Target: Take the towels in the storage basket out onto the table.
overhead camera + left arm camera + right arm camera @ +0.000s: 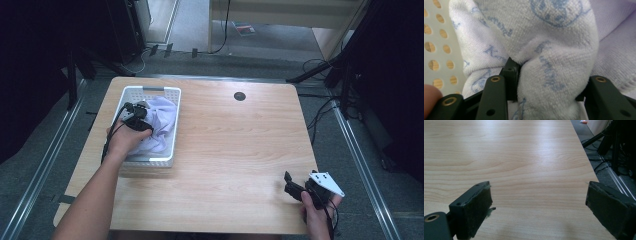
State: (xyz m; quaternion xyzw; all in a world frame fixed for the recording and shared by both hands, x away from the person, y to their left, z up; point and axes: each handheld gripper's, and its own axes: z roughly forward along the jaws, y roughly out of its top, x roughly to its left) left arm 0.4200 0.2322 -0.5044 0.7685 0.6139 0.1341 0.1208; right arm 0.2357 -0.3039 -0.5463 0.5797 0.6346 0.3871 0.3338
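Observation:
A white towel (164, 120) with pale blue print lies bunched in a white perforated basket (151, 90) at the table's left. My left gripper (136, 116) is down in the basket on the towel. In the left gripper view a thick fold of the towel (554, 42) bulges between the jaws and is pinched by them, and the left gripper (549, 77) is shut on it. The basket's holed wall (439, 37) shows at the left. My right gripper (291, 183) rests low at the table's front right corner. In the right gripper view the right gripper (537, 207) is open over bare wood.
The wooden table (240, 145) has a round dark cable hole (239, 96) near its far edge. Its right edge (589, 167) drops to a floor with cables and black stand legs. Dark stands flank both sides.

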